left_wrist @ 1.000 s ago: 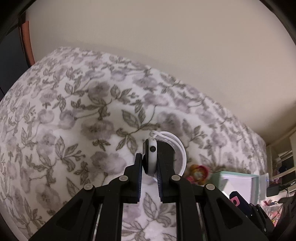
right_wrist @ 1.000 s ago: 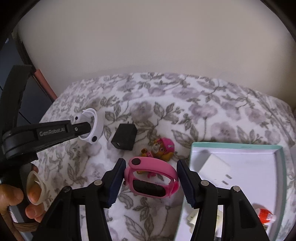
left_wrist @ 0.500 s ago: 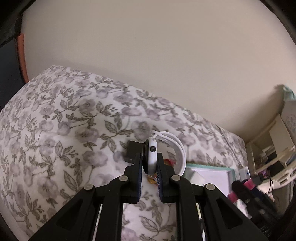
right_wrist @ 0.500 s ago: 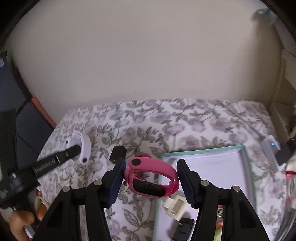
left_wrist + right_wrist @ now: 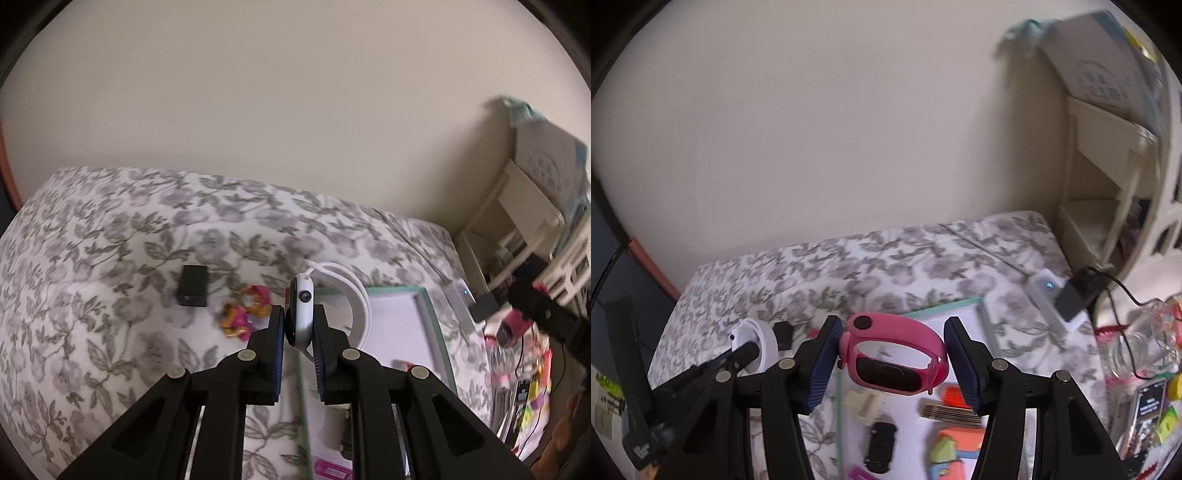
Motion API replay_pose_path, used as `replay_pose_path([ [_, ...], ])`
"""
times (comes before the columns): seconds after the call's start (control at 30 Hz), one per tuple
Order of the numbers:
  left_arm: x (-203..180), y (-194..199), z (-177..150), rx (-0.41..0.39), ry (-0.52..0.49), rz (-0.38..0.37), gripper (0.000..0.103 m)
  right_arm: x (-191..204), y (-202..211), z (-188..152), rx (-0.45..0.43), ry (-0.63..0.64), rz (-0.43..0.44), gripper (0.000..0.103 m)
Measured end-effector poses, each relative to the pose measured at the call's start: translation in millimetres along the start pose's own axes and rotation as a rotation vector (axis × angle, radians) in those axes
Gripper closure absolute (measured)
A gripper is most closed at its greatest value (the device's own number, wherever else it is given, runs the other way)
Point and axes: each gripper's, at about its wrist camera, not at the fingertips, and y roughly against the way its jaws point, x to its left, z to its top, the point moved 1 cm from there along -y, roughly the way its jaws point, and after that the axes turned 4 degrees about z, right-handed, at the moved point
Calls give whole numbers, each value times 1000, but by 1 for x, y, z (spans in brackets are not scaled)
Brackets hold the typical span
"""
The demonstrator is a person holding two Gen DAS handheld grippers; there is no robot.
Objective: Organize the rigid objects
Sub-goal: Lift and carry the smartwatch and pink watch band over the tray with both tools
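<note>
Left wrist view: your left gripper (image 5: 299, 326) pinches the round white watch with its white strap (image 5: 302, 310) tight, up over the flat white tray with a green rim (image 5: 434, 325). Your right gripper (image 5: 890, 360) squeezes the pink rubber watch band (image 5: 894, 354) above that tray (image 5: 982, 306) on the flowery bed cover (image 5: 886, 266).

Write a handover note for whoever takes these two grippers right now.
Left gripper: shut on the white smartwatch with white strap, held above the floral bedspread.
Right gripper: shut on the pink fitness band, held above the mint-rimmed white tray.
Already in the tray: small black toy car, cream block, other small items.
Left on the bedspread: black cube charger, pink-and-orange toy figure.
Next: probably set both bands in the tray, then collect those two.
</note>
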Motion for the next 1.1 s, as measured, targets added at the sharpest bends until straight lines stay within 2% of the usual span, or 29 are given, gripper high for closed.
replay_pose_path([
  [0.23, -41, -16, -16, 27, -102, -24, 88, -34, -8, -4, 42, -37, -70, 43],
  [0.43, -62, -35, -27, 59, -152, -25, 88, -49, -23, -11, 87, -56, -93, 43],
  [0.73, -79, -61, -39, 105, -207, -12, 88, -60, -55, -27, 176, -71, -112, 43],
  [1.1, -84, -89, -51, 162, -228, 11, 88, -71, -92, -49, 300, -90, -127, 43],
])
